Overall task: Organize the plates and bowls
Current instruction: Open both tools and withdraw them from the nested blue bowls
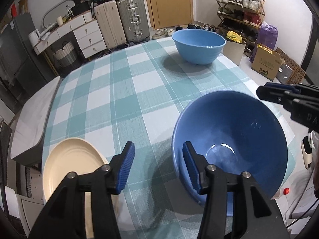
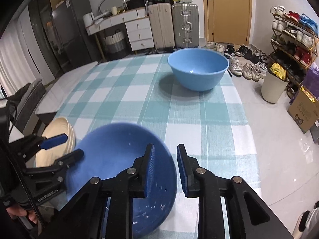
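Observation:
A dark blue bowl (image 1: 235,139) sits tilted on the checked tablecloth near the front edge; it also shows in the right wrist view (image 2: 115,159). My left gripper (image 1: 157,167) is open, its right finger just inside the bowl's near rim, its left finger outside. My right gripper (image 2: 165,169) is open astride the bowl's right rim; it shows from the side in the left wrist view (image 1: 265,93). A cream plate (image 1: 69,167) lies at the table's front left, also visible in the right wrist view (image 2: 59,131). A light blue bowl (image 1: 198,45) stands upright at the far side (image 2: 197,67).
The teal-and-white checked cloth (image 1: 123,91) covers the table. A grey chair (image 1: 37,115) stands at the left edge. Beyond the table are suitcases (image 2: 173,23), a white drawer unit (image 2: 137,29), a shoe rack (image 2: 291,37), a bin (image 2: 273,87) and a cardboard box (image 1: 265,63).

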{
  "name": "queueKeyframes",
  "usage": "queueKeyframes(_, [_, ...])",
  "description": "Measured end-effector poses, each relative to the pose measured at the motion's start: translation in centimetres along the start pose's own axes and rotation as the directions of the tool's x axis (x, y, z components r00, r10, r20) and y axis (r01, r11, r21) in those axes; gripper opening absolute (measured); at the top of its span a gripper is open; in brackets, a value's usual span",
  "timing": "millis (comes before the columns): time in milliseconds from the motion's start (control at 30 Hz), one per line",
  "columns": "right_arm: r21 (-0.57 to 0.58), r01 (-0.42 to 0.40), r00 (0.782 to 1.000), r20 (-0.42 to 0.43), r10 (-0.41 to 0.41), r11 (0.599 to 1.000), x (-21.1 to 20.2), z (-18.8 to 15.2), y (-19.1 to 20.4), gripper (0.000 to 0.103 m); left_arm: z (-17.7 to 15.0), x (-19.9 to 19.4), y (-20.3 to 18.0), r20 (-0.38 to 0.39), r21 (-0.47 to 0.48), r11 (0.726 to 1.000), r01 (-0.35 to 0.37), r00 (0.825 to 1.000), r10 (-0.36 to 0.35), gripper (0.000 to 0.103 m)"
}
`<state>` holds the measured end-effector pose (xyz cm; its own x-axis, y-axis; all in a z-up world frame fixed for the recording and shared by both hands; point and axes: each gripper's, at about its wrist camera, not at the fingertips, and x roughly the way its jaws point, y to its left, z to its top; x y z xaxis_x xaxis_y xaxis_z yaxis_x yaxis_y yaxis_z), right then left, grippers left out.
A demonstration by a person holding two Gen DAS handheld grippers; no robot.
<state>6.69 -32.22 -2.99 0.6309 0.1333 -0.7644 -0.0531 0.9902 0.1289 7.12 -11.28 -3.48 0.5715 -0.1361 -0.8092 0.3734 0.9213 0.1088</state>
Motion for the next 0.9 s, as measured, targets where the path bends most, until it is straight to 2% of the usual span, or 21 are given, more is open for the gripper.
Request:
queueKeyframes(100, [0.006,-0.008,0.999,0.042,0.008,1.000,-0.8,0.6,0.1,0.033,0.5,-0.2,0.2,0.012,-0.006,1.000,-0.008,1.000,0.008,0.051])
queueKeyframes(233, [-0.008,0.014,0.993,0.121,-0.013,1.000,-2.3,1.5,0.4,0.050,1.7,-0.5,0.3,0.033,-0.009,0.999,-0.040,0.999,0.040,0.052])
queueKeyframes(333, [-0.022,0.022,0.983,0.182,-0.017,1.000,-3.3,2.3,0.7,0.054,2.7,-0.6,0.1,0.050,0.012,0.998,-0.059,0.997,0.059,0.052])
queueKeyframes(400, [-0.026,0.028,0.976,0.216,-0.022,0.999,-3.8,2.7,0.8,0.062,3.2,-0.8,0.0,0.063,0.013,0.997,-0.071,0.996,0.070,0.054])
queueKeyframes(467, [-0.024,0.039,0.968,0.250,-0.032,0.999,-4.3,3.2,0.7,0.075,4.0,-1.0,0.0,0.074,0.008,0.998,-0.066,0.995,0.065,0.059])
queueKeyframes(500, [-0.020,0.042,0.964,0.264,-0.035,0.999,-4.5,3.3,0.6,0.077,4.3,-1.2,0.1,0.084,0.000,0.998,-0.064,0.994,0.064,0.069])
queueKeyframes(533, [-0.018,0.043,0.961,0.273,-0.036,0.999,-4.6,3.5,0.5,0.078,4.6,-1.3,0.1,0.099,-0.006,0.998,-0.068,0.993,0.068,0.086])
queueKeyframes(600, [-0.009,0.042,0.955,0.294,-0.038,0.999,-4.9,3.9,0.3,0.079,5.1,-2.0,0.0,0.164,-0.009,0.996,-0.085,0.983,0.086,0.096])
queueKeyframes(667, [-0.001,0.047,0.948,0.314,-0.045,0.999,-5.1,4.2,0.0,0.083,5.8,-2.6,-0.3,0.214,0.003,0.995,-0.104,0.972,0.101,0.097])
queueKeyframes(800, [0.008,0.053,0.939,0.341,-0.052,0.999,-5.2,4.9,-0.6,0.086,7.4,-2.7,-0.2,0.229,0.001,0.995,-0.095,0.969,0.092,0.098])
queueKeyframes(900, [0.020,0.064,0.929,0.365,-0.067,0.998,-5.3,5.5,-1.1,0.095,8.5,-2.5,0.0,0.237,-0.007,0.996,-0.085,0.968,0.084,0.098])
